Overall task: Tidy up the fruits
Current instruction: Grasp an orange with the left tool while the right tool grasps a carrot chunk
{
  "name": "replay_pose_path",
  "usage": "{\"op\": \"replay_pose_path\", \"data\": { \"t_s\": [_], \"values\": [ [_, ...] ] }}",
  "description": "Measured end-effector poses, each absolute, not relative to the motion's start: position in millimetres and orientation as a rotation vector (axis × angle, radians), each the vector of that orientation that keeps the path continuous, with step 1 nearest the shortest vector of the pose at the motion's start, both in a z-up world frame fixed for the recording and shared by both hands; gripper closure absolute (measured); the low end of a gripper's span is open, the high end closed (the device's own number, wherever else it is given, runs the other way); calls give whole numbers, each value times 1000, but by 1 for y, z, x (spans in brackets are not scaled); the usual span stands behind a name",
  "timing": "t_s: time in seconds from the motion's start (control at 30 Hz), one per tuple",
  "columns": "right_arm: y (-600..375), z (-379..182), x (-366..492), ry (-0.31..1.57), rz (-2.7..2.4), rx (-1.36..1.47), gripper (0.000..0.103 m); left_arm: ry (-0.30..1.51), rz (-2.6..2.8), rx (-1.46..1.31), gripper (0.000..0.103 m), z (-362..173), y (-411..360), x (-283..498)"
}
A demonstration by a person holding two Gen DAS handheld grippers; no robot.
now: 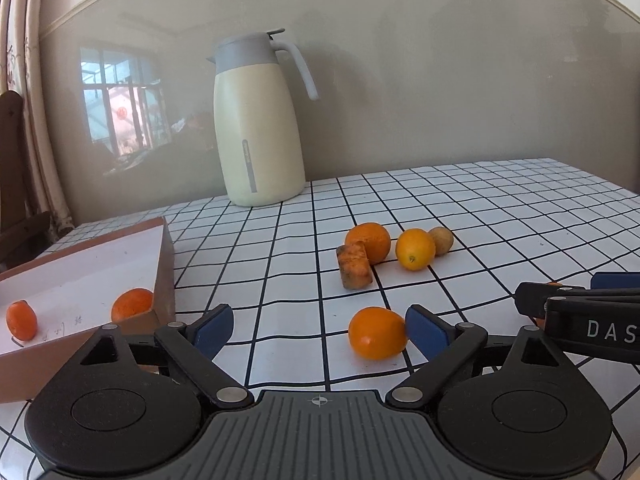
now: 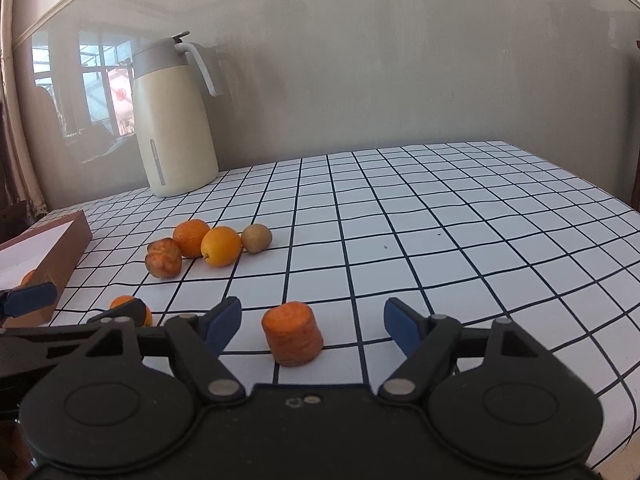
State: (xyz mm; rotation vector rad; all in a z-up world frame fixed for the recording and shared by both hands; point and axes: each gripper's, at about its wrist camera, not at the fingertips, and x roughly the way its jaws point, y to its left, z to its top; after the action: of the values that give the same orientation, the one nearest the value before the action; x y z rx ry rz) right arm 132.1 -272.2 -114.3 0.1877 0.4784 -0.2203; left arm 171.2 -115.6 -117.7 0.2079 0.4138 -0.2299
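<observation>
— Nearest the left gripper (image 1: pixel 320 330) is a small orange (image 1: pixel 377 333), lying on the checked tablecloth (image 1: pixel 500 216) between its spread jaws and touching the right blue pad (image 1: pixel 426 330). Nothing is gripped yet.

— And the right gripper (image 2: pixel 313 320)?

— Jaws wide apart as well, with a carrot chunk (image 2: pixel 293 334) standing upright between them, touching neither pad.

— How much is sorted?

— Two oranges (image 1: pixel 132 303) already lie in the brown cardboard box (image 1: pixel 162 280) at the left. I'd call that a start, with most of the task left.

— What remains out?

— Beyond the two pieces in front of the grippers, a cluster sits mid-table: a darker orange (image 1: pixel 370 242), a yellow-orange citrus (image 1: pixel 415 249), a brownish kiwi-like fruit (image 1: pixel 442 240), and a brown, shrivelled chunk (image 1: pixel 354 265) leaning against the darker orange. A cream thermos jug (image 1: pixel 258 128) stands well behind them by the wall.

— Next, likely?

— Closing the left on its orange and carrying it to the box seems the natural step.
</observation>
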Motion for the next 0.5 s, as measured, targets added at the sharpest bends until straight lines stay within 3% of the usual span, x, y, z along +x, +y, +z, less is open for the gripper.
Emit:
{"op": "replay_pose_path", "data": {
  "t_s": [0.07, 0.17, 0.5],
  "values": [
    [-273, -115, 133, 488, -220, 203, 38, 419, -244, 197, 16, -119, -119, 172],
    [-273, -116, 135, 501, -216, 202, 53, 431, -273, 197, 25, -123, -126, 172],
    [-272, -116, 138, 506, -217, 197, 57, 453, -297, 182, 49, -129, -138, 172]
  ]
}}
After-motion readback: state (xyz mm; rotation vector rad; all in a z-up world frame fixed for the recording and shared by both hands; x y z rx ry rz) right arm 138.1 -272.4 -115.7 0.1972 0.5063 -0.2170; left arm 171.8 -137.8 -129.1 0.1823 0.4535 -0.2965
